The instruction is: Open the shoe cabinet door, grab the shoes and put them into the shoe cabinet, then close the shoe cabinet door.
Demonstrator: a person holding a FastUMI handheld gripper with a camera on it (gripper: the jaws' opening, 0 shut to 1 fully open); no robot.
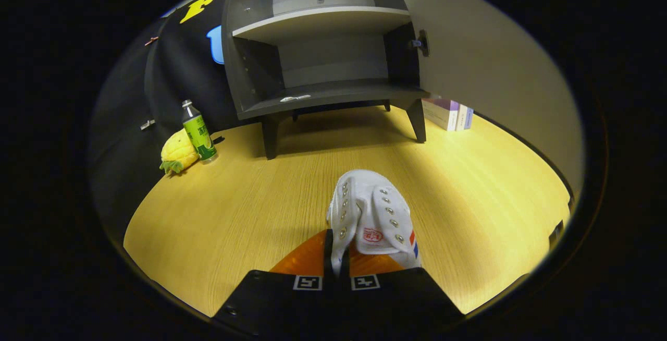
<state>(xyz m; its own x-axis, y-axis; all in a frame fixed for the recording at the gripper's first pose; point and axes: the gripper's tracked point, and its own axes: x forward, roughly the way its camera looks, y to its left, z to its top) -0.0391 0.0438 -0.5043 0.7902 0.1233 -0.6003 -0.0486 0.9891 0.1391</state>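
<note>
One white shoe held before open cabinet

One white canvas lace-less shoe [372, 216] is pinched by its side wall between the nearly closed fingers of the gripper [336, 257], above the wooden table [479, 195]; the grey two-shelf shoe cabinet [323, 64] is seen beyond, door open

Light fell from above, bright on the table [469, 184] and dim inside the cabinet [323, 59], which cast a soft shadow beneath itself. The shoe [372, 216] looked sharp and slightly glary. Fisheye distortion bent the edges, where brightness faded off.
</note>
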